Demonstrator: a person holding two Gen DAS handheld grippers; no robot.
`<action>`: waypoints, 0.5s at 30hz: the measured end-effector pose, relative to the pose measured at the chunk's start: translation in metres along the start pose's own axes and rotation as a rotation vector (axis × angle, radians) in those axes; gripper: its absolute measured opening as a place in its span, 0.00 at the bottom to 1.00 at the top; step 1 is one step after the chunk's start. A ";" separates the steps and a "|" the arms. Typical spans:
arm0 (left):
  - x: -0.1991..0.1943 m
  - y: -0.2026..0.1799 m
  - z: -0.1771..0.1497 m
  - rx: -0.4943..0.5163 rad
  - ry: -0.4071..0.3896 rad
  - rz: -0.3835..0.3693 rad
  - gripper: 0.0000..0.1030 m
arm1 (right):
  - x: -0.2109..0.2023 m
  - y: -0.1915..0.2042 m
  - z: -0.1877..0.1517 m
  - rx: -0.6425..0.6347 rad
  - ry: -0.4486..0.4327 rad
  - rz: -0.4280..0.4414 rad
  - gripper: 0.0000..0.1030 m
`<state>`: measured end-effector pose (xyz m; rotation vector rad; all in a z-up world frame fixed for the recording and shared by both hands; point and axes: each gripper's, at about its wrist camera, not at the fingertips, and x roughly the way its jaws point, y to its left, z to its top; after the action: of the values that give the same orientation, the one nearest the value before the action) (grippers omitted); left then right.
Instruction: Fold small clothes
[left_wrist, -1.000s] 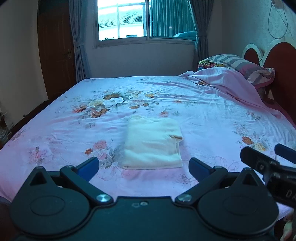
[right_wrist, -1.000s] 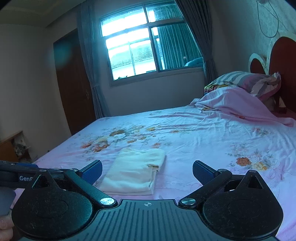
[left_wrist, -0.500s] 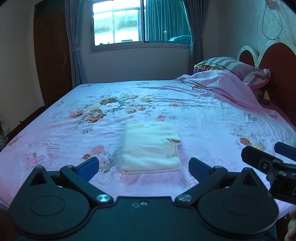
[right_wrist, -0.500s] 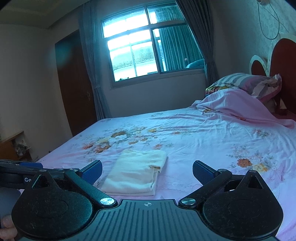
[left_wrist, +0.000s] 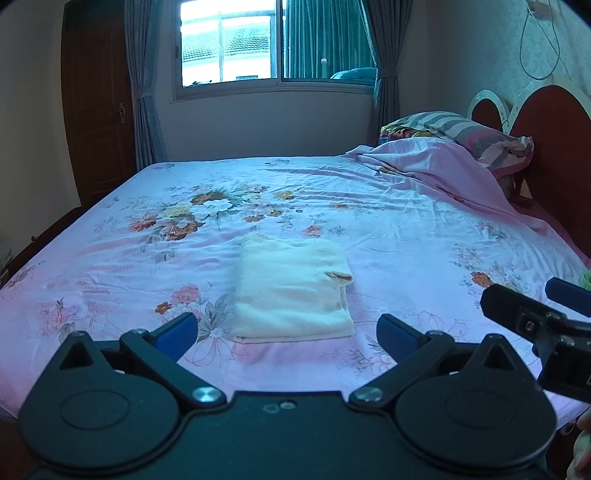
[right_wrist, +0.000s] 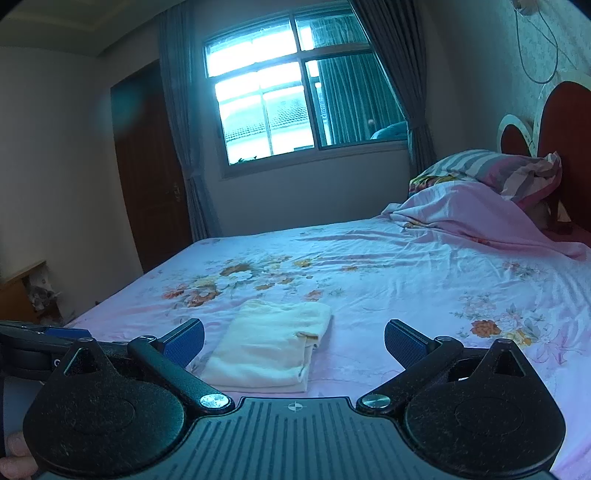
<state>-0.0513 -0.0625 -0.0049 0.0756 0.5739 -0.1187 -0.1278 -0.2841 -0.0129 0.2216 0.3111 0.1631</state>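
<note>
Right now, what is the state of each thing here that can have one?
cream garment: folded, lying flat on the bed sheet.
left gripper: open, holding nothing.
right gripper: open, holding nothing.
window: curtains drawn aside.
pink blanket: bunched up near the pillow.

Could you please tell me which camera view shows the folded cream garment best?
The left wrist view: the garment lies centred and whole between the open fingers. The right wrist view shows it at a lower slant, its near left corner hidden behind a finger.
</note>
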 end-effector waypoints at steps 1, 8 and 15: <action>0.001 0.000 0.000 0.000 0.003 0.001 0.99 | 0.001 0.000 0.000 0.001 0.004 -0.002 1.00; 0.005 0.003 -0.001 -0.007 0.014 0.007 0.99 | 0.002 0.002 -0.002 0.001 0.012 -0.011 1.00; 0.007 0.003 -0.002 -0.010 0.021 0.007 0.99 | 0.006 0.005 -0.003 0.001 0.024 -0.012 1.00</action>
<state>-0.0460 -0.0601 -0.0106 0.0695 0.5955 -0.1079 -0.1242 -0.2772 -0.0165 0.2188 0.3361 0.1537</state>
